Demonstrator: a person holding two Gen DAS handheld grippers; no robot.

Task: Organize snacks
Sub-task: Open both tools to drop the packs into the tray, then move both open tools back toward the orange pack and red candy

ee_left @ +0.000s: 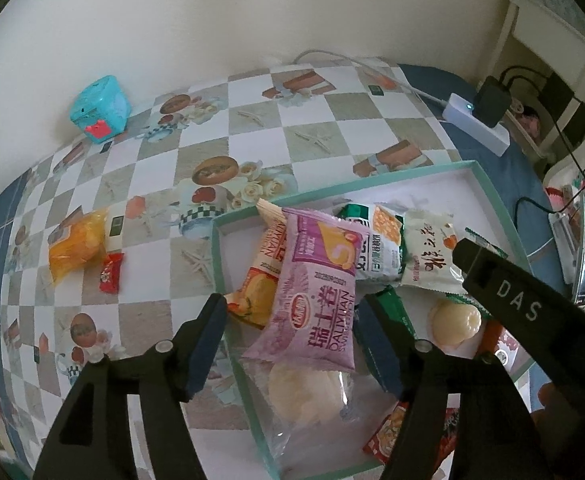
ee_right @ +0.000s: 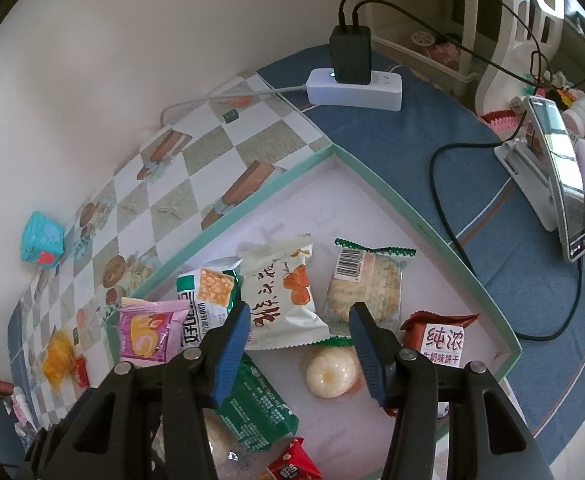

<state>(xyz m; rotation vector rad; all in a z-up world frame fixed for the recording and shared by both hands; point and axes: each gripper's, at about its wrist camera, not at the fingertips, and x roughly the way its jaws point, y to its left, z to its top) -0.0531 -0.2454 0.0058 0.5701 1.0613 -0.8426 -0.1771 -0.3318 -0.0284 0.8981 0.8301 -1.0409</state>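
Purple Swiss-roll packet (ee_left: 312,292) between parted left hand-held gripper (ee_left: 292,340) pads, untouched

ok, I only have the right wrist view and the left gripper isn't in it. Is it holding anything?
Observer: No. The left gripper is open, with its jaws on either side of the purple Swiss roll pack. The pads aren't pressing on it.
Operator: Anything under that pack? It blocks my view.
Observer: Yes, an orange-and-yellow pack lies under its left edge, inside the box.
Operator: And at the near end of the box? My own gripper covers it.
Observer: A pale bun in clear wrap lies there, with its top tucked under the purple pack.
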